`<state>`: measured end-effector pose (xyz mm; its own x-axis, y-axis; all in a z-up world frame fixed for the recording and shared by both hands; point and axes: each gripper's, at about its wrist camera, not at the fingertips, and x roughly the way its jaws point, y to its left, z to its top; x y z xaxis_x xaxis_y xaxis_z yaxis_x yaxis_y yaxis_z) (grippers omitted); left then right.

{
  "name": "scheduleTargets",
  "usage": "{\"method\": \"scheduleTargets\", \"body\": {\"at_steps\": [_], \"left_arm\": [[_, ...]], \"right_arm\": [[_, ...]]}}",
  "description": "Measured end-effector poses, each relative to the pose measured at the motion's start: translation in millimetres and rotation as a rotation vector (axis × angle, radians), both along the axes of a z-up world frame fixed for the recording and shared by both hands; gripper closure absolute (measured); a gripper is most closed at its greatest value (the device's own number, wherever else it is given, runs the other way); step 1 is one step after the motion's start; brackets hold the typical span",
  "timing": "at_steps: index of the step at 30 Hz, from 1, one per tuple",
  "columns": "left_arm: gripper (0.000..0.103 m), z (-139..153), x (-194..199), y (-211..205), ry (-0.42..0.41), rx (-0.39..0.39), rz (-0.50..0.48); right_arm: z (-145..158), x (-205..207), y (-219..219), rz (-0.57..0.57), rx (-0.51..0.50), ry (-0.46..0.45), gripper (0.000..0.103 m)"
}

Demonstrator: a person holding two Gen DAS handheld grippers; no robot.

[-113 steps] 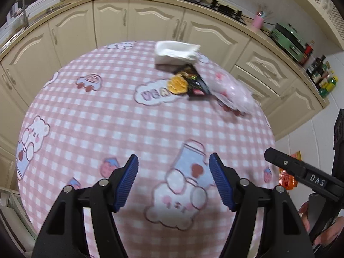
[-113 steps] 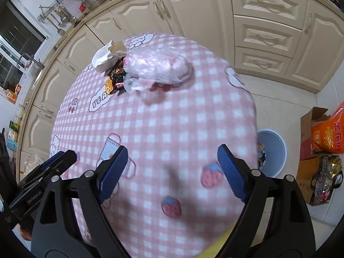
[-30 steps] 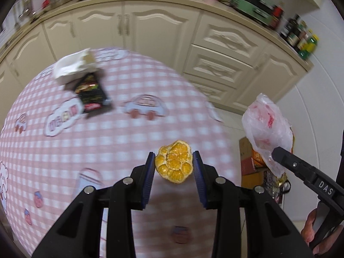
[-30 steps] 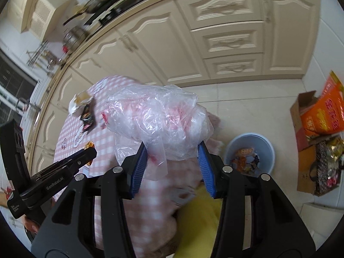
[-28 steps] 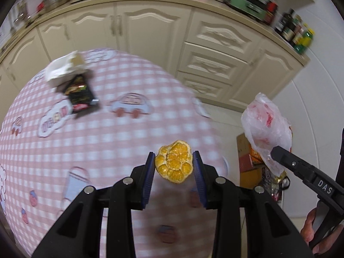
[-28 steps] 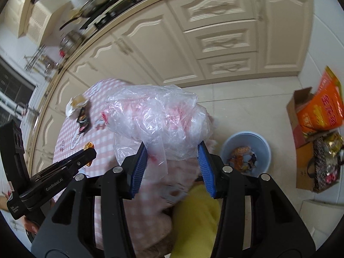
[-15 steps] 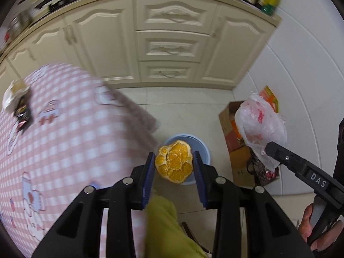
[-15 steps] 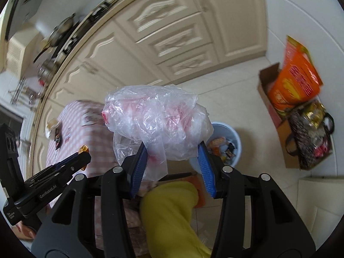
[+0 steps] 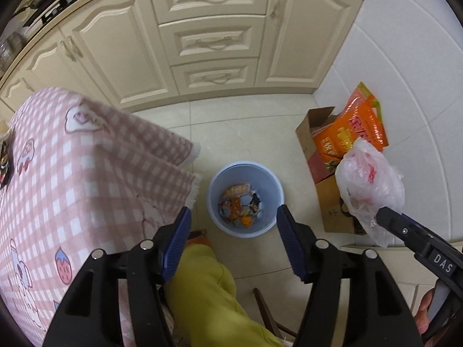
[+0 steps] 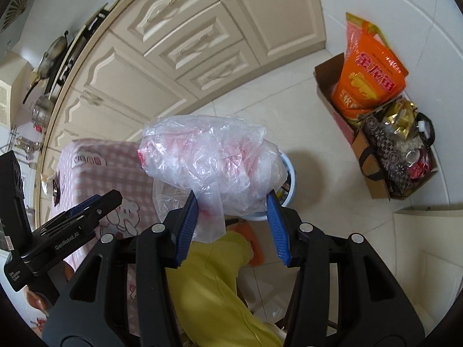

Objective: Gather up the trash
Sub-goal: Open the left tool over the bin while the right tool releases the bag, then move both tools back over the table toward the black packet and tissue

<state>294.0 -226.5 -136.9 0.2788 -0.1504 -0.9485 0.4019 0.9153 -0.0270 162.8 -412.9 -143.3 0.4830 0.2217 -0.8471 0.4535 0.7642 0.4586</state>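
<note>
A light blue trash bin [image 9: 215, 179] stands on the floor beside the table, with wrappers and an orange peel [image 9: 246, 222] inside. My left gripper [image 9: 233, 240] is open and empty, right above the bin. My right gripper [image 10: 233, 225] is shut on a crumpled clear plastic bag [image 10: 214, 156] with red print; the bag also shows in the left wrist view [image 9: 370, 182], held to the right of the bin. In the right wrist view the bin [image 10: 290, 179] is mostly hidden behind the bag.
The table with a pink checked cloth [image 9: 72, 173] is at the left, with wrappers at its far edge [image 9: 4, 159]. A cardboard box with an orange bag [image 9: 347, 133] and a dark bag [image 10: 399, 162] stand by the wall. Cream cabinets [image 9: 208, 40] are behind. A yellow-trousered leg [image 9: 208, 303] is below.
My left gripper has opened and the orange peel it held now lies in the bin. Both grippers have swung from the table out over the floor. The right gripper still holds the bag.
</note>
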Motion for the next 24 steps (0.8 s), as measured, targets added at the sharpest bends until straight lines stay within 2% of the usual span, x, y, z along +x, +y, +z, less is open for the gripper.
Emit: {"method": "scheduleTargets", "body": {"at_steps": [2,4,5,6,7,11,18,24], "left_arm": [[0.043,0.3,0.4,5.5,0.005,-0.011,0.004],[0.043,5.4,-2.1,14.5,-0.009,-0.021,0.011],[0.043,9.6,-3.3,19.7,-0.020,-0.025,0.017],[0.043,14.0,-4.4,25.5,-0.028,-0.032,0.025],[0.043,17.7,-5.2,29.2,-0.033,-0.042,0.033],[0.043,33.4,-7.0,51.4,-0.062,-0.070,0.071],[0.043,48.7,-17.4,81.6,-0.089,-0.102,0.098],[0.043,56.5,-25.0,100.6,-0.097,-0.121,0.123]], "right_arm": [[-1.0,5.7,7.6,0.024,0.005,0.006,0.057],[1.5,13.4,16.2,0.047,0.007,0.001,0.052],[4.3,17.6,21.2,0.058,0.006,-0.007,0.043],[8.0,22.0,25.8,0.074,0.004,-0.019,0.027],[14.3,26.1,32.8,0.096,-0.008,-0.034,0.023],[30.0,28.5,49.7,0.124,-0.069,-0.073,0.022],[31.3,26.4,67.7,0.144,-0.042,-0.052,0.022],[51.2,21.4,90.8,0.175,-0.066,-0.079,0.022]]}}
